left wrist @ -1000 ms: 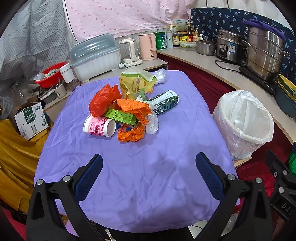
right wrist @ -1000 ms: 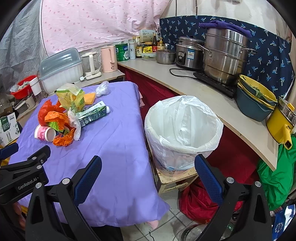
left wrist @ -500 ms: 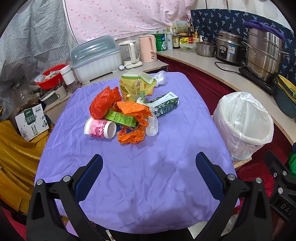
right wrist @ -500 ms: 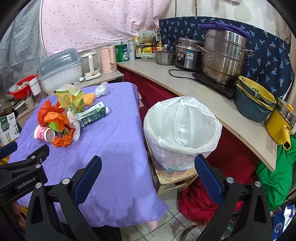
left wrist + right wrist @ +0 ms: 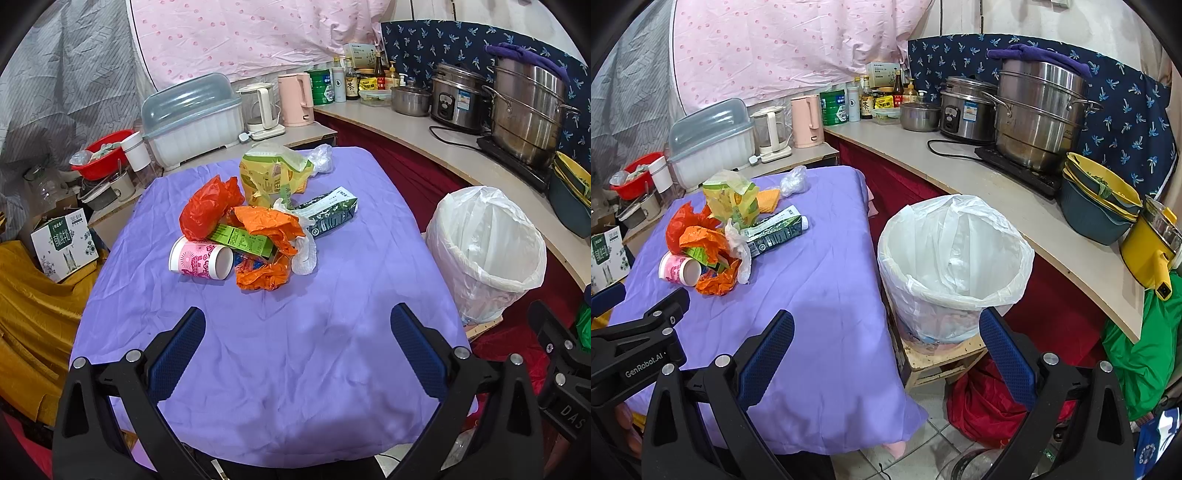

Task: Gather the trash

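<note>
Fingers spread wide on both sides, nothing held: left gripper point(image 5: 297, 347) hovering over the near end of the purple-covered counter point(image 5: 280, 387), right gripper point(image 5: 886, 345) hanging off its right edge. Trash pile sitting mid-counter, well apart from both: pink paper cup point(image 5: 201, 259) on its side, red bag point(image 5: 208, 206), green box point(image 5: 243, 242), orange bags point(image 5: 267, 225), yellow bag point(image 5: 271, 177), dark carton point(image 5: 328, 218). White-lined bin point(image 5: 951, 266) on a wooden stool point(image 5: 942, 360), just beside the counter.

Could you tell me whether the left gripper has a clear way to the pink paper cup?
Probably yes: the left gripper is open, and only bare purple cloth lies before the pink paper cup.
</note>
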`<state>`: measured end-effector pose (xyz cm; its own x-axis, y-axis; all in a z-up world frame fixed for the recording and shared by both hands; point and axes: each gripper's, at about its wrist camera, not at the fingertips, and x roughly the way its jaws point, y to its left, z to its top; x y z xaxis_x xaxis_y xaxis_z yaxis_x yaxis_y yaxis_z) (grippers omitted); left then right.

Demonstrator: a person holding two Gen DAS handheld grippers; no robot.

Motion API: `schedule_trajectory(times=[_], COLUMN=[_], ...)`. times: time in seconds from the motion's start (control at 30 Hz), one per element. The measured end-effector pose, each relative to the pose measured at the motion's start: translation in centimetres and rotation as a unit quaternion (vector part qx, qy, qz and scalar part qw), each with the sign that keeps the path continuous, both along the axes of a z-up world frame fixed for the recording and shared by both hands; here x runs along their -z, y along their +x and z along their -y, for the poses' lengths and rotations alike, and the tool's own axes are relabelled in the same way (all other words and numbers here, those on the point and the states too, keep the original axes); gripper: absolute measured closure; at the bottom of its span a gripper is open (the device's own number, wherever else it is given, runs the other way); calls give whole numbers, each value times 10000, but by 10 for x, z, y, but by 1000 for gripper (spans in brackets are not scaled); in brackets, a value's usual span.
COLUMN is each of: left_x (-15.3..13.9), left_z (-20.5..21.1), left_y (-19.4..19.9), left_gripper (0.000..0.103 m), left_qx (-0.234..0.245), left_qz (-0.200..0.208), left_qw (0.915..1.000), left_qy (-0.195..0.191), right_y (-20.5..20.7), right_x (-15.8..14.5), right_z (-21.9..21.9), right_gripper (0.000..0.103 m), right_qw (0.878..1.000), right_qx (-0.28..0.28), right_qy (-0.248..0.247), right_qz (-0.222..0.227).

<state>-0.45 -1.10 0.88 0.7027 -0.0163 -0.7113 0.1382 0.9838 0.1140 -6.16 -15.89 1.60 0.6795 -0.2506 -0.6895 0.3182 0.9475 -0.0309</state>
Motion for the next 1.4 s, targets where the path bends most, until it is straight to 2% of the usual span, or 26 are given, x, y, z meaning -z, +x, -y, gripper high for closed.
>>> schedule_trajectory(times=[0.87, 1.4], left_x=[-1, 12], left_z=[2, -3], left_y=[0, 13], left_gripper=[7, 7], left_qx=[14, -60], left_qz=[-22, -267], left_qw=[10000, 9995], left_qy=[-21, -165], right_y=[1, 7], right_x=[0, 4], right_z=[2, 6], right_gripper=[7, 7], right_qw=[10000, 10000], right_qx=[20, 20], right_qy=[-5, 36], right_qz=[5, -53])
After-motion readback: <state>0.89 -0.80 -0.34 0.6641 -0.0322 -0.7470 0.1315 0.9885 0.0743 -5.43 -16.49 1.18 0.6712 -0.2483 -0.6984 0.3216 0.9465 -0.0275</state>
